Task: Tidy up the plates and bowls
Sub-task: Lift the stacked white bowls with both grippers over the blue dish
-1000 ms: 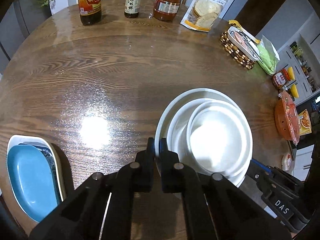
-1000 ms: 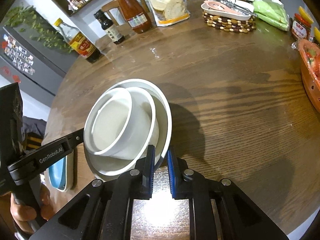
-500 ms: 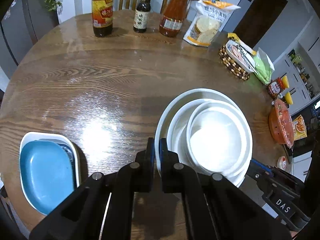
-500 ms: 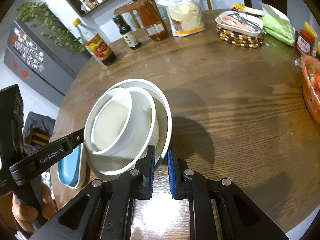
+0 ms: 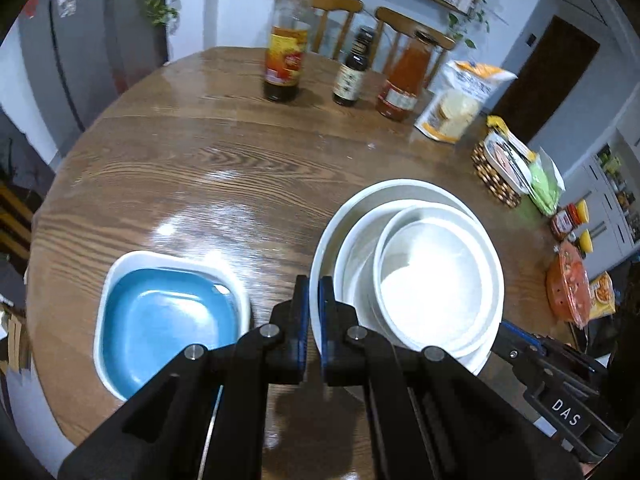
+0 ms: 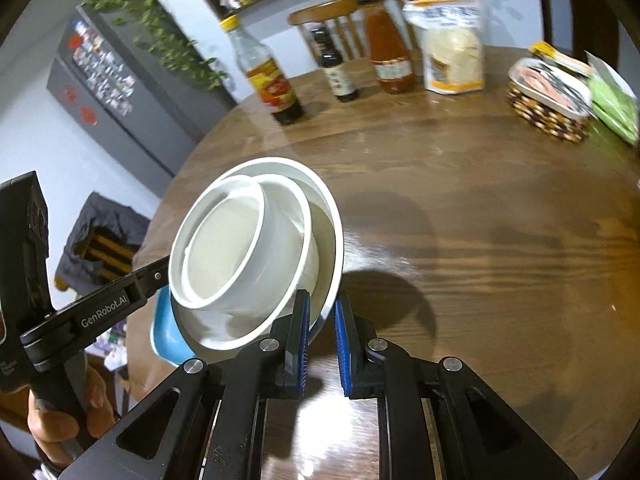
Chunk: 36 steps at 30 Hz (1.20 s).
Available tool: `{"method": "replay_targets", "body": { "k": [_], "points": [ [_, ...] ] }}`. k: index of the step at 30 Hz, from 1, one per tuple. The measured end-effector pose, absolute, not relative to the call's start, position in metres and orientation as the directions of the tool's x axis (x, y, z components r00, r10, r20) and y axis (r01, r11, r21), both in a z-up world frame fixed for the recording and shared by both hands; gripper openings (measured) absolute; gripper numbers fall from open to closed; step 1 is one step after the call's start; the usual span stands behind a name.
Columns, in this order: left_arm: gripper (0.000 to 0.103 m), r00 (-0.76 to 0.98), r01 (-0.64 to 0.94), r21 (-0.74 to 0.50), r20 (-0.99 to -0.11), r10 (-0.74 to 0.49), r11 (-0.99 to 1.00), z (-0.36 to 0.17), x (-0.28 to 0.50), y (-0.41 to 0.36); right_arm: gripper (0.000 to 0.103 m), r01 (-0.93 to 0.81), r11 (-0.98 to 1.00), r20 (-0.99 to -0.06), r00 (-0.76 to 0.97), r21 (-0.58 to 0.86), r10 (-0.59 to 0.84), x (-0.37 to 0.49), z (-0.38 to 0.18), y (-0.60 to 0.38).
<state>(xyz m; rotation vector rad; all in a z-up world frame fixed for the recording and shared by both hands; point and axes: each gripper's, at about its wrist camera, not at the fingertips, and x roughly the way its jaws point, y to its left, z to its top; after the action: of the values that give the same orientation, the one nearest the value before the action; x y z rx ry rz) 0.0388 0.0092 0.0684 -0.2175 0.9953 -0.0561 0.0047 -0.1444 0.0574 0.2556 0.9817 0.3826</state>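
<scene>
Gripping plate (image 5: 320, 264) rim, seemingly tilted down.

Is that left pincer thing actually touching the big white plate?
Touching. The left wrist view shows the left gripper fingers clamped on the big white plate's near rim.

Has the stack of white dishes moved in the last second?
Yes. The stack of white dishes, clamped by both grippers, has lifted off the table; its shadow now lies apart, and the blue plate shows beneath it.

Nested bowls (image 5: 436, 280) sit in a plate (image 5: 396, 190), right of stacked dishes (image 5: 168, 312)
</scene>
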Motion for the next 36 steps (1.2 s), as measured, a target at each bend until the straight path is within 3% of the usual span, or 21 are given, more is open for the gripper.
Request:
{"method": "replay_targets", "body": {
  "k": [19,28,36],
  "points": [
    [0.001,0.501,-0.364,-0.128,-0.862,0.078,0.922,0.06,-0.002,0.132,0.016,-0.427,0.807,-0.791,0.277,0.408,0.546,0.021,0.029,-0.014],
    [0.001,0.434,-0.344,-0.113,-0.9,0.052,0.932,0.034,0.013,0.141,0.016,-0.338,0.828,-0.817,0.221,0.448,0.533,0.03,-0.001,-0.008],
    [0.002,0.449,-0.261,-0.083,-0.893,0.045,0.962,0.029,0.047,0.127,0.016,-0.28,0.876,-0.82,0.324,0.392,0.471,0.049,0.004,-0.026]
  ]
}}
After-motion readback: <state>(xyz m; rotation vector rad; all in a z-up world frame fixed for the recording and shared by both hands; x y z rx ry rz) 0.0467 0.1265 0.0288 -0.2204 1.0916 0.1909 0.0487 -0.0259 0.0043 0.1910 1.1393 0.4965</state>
